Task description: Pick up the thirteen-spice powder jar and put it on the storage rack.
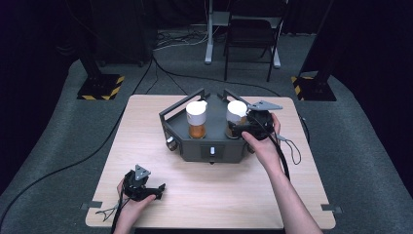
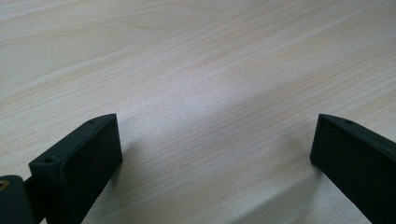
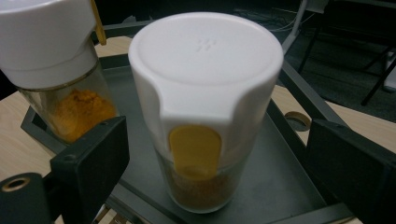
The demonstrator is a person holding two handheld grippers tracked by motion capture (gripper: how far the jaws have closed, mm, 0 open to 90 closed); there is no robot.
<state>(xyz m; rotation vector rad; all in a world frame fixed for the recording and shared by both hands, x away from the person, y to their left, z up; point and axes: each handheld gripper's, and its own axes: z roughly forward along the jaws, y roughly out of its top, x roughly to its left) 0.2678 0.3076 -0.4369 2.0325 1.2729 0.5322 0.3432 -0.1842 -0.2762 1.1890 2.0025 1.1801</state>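
Two glass spice jars with white caps stand upright in a dark grey tray (image 1: 195, 148) at the table's middle. In the right gripper view the nearer jar (image 3: 205, 79) has a yellow tab and brown powder; the other jar (image 3: 51, 46) holds orange powder. My right gripper (image 1: 238, 127) is at the right jar (image 1: 237, 114), and its jaws stand either side of the jar with a gap on both sides, open (image 3: 215, 163). The left jar (image 1: 197, 119) stands free. My left gripper (image 1: 158, 191) rests low at the table's front left, open over bare wood (image 2: 215, 149).
The tray (image 3: 289, 186) has raised black rails along its back edges and a small white switch on its front face. Light wooden tabletop (image 1: 219, 195) lies in front of it. Beyond the table stand a chair, stand bases and cables on grey floor.
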